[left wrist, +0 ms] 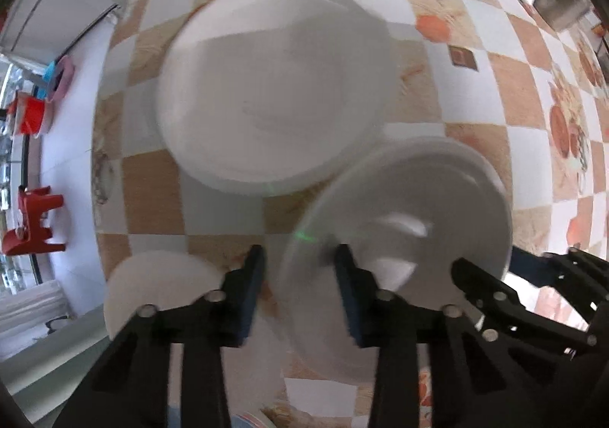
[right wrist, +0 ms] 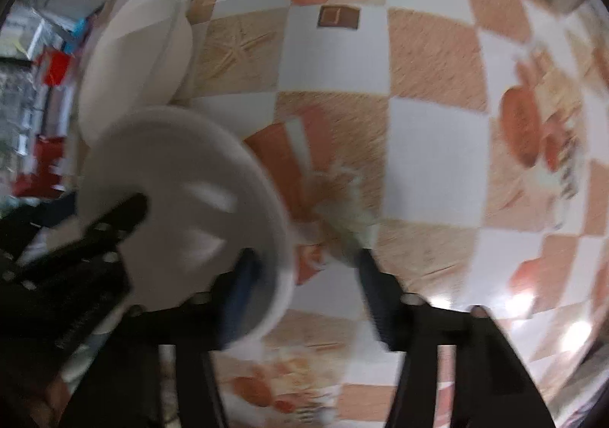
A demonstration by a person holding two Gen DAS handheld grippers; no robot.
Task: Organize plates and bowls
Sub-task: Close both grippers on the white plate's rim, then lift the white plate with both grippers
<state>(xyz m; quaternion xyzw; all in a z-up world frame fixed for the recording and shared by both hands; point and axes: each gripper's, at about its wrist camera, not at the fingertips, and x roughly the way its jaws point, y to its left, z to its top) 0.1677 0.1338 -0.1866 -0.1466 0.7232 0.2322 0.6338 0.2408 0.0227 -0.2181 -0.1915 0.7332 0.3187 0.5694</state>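
Bowl (left wrist: 399, 237), a single white one at lower right on the checked table (left wrist: 475, 93), has both claws pointing steeply down at it. The left gripper (left wrist: 298, 268) pinches its left rim, while the right gripper (right wrist: 304, 264) straddles the opposite rim, spread. One stack of large plates (left wrist: 274, 93) sits upper centre and one small dish (left wrist: 160, 287) lower left.

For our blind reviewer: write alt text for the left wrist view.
The left tongs are closed on the near rim of a white bowl against a checked tablecloth, while the right tongs straddle its opposite rim. A stack of larger white plates lies beyond; another plate sits lower left.
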